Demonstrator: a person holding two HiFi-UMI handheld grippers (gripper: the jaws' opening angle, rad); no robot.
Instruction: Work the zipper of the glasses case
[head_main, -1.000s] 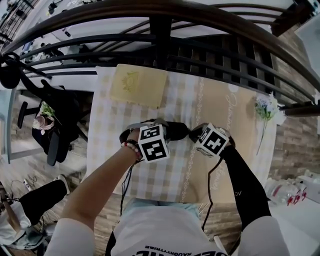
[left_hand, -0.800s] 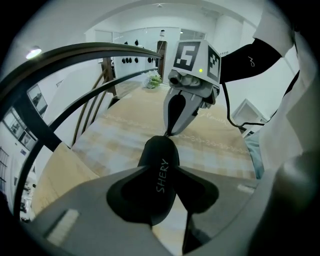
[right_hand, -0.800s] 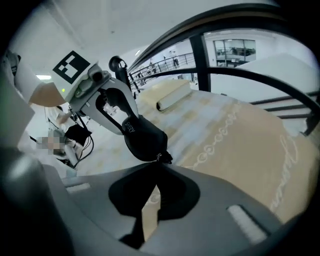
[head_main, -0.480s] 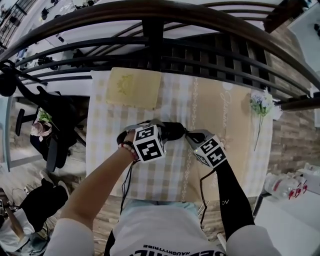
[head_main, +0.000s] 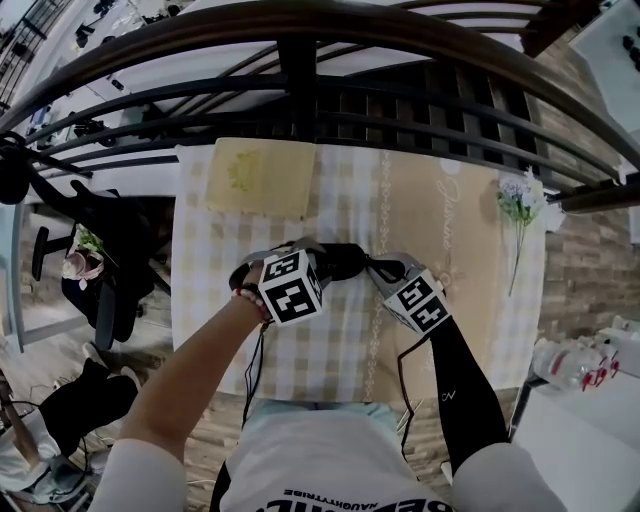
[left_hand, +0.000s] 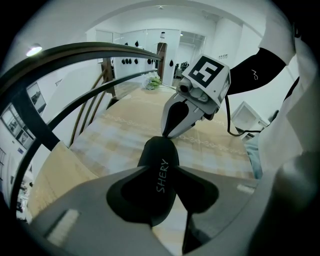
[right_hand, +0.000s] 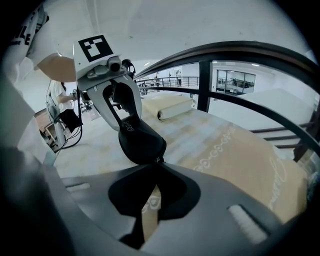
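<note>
A black glasses case (head_main: 342, 261) marked SHERY hangs just above the checked tablecloth (head_main: 215, 290), between both grippers. My left gripper (head_main: 312, 252) is shut on one end of the case (left_hand: 159, 172), whose body fills its jaws. At the far tip of the case, the right gripper (left_hand: 172, 127) comes in. In the right gripper view the case (right_hand: 139, 140) sits just ahead of the jaws. My right gripper (right_hand: 156, 166) is shut on the small zipper pull (right_hand: 159, 160) at the case's near end. The left gripper (right_hand: 116, 102) holds the other end.
A pale yellow folded pad (head_main: 260, 178) lies at the table's far left. A small bunch of flowers (head_main: 520, 203) rests at the right edge. A dark curved railing (head_main: 300, 90) crosses beyond the table. A beige patterned runner (head_main: 440, 230) covers the table's right half.
The right gripper has tilted and drawn slightly toward the person, its tips still at the case's end. The left gripper has kept its hold and shifted a little left.
</note>
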